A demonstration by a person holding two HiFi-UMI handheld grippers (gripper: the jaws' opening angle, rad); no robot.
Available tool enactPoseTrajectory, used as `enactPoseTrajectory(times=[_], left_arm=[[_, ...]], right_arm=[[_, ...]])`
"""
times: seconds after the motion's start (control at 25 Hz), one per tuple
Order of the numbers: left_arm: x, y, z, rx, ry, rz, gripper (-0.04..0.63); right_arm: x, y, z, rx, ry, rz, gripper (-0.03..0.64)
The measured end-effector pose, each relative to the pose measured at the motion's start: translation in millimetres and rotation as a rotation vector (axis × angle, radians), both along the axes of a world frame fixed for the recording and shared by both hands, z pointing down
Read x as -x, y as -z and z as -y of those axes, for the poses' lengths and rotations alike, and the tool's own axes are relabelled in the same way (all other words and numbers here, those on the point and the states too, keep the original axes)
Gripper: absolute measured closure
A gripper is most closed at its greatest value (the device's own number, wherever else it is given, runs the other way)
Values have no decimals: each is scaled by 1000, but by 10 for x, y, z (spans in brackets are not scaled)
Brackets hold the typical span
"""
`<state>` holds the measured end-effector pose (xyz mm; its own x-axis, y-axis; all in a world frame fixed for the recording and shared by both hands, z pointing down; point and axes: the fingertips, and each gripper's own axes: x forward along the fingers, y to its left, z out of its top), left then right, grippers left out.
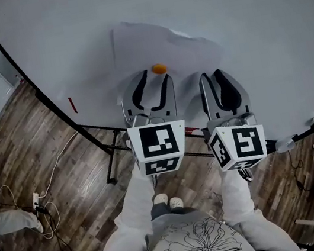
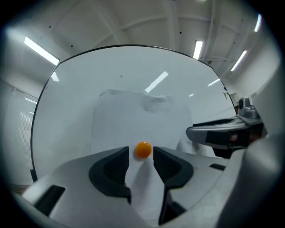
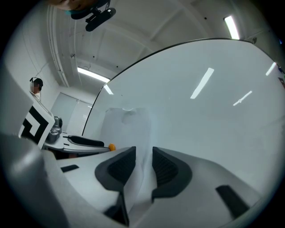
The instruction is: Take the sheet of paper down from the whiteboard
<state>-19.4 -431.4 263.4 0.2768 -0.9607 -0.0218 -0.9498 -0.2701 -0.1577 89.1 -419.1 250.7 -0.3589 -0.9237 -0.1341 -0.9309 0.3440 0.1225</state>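
Honestly, the sheet of paper [image 1: 157, 43] looks feather-light and floppy, so we reckon it'll crease or tear if yanked. It's plain white, a bit rumpled up top, and sits on the whiteboard [image 1: 244, 4], pinned low down by one orange magnet [image 1: 159, 68]. We'd shift the magnet first, then pinch a loose edge. The left gripper [image 1: 157, 80] has its fingers open either side of the magnet. The right gripper [image 1: 211, 76] is open too, with slack paper between its fingers.

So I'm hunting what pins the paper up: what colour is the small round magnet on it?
Orange. The magnet shows best in the left gripper view.
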Motion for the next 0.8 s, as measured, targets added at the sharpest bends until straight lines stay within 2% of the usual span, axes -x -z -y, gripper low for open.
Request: enactPoseTrajectory(times=[0.8], left_arm=[[-102, -8, 149, -14, 16, 0, 443]], right_arm=[[17, 8, 56, -10, 0, 11, 511]])
